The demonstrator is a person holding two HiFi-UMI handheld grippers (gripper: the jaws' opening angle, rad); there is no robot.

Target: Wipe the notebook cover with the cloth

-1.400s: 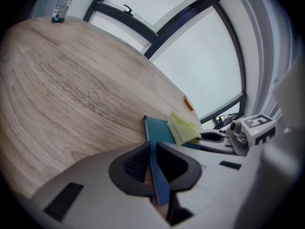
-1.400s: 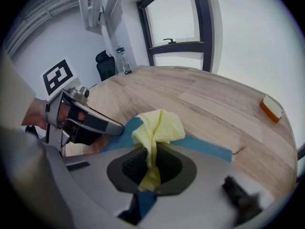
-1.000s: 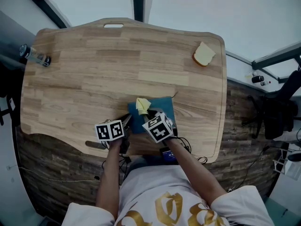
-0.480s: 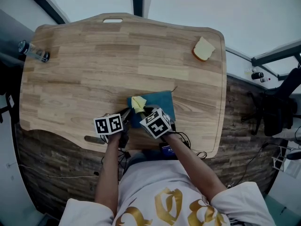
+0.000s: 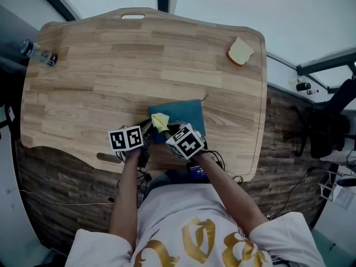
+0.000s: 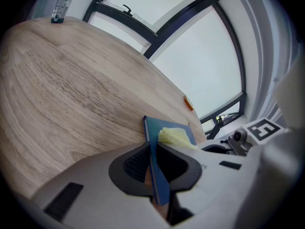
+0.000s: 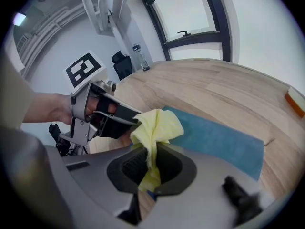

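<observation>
A blue notebook (image 5: 181,115) lies flat near the front edge of the wooden table (image 5: 111,71). My left gripper (image 5: 146,133) is shut on the notebook's near left edge (image 6: 155,171). A crumpled yellow cloth (image 5: 160,120) rests on the cover's left part, and my right gripper (image 5: 168,131) is shut on it. In the right gripper view the cloth (image 7: 155,130) bunches up out of the jaws over the blue notebook (image 7: 219,140), with the left gripper (image 7: 136,122) just beside it. The cloth (image 6: 176,137) also shows in the left gripper view.
A piece of bread (image 5: 241,51) lies at the table's far right corner. A clear bottle (image 5: 36,53) lies at the far left edge. A handle slot (image 5: 132,16) is cut in the far edge. Cables hang below the front edge.
The cloth and my right gripper have shifted a little to the left across the cover. The left gripper keeps its hold on the notebook's edge.
</observation>
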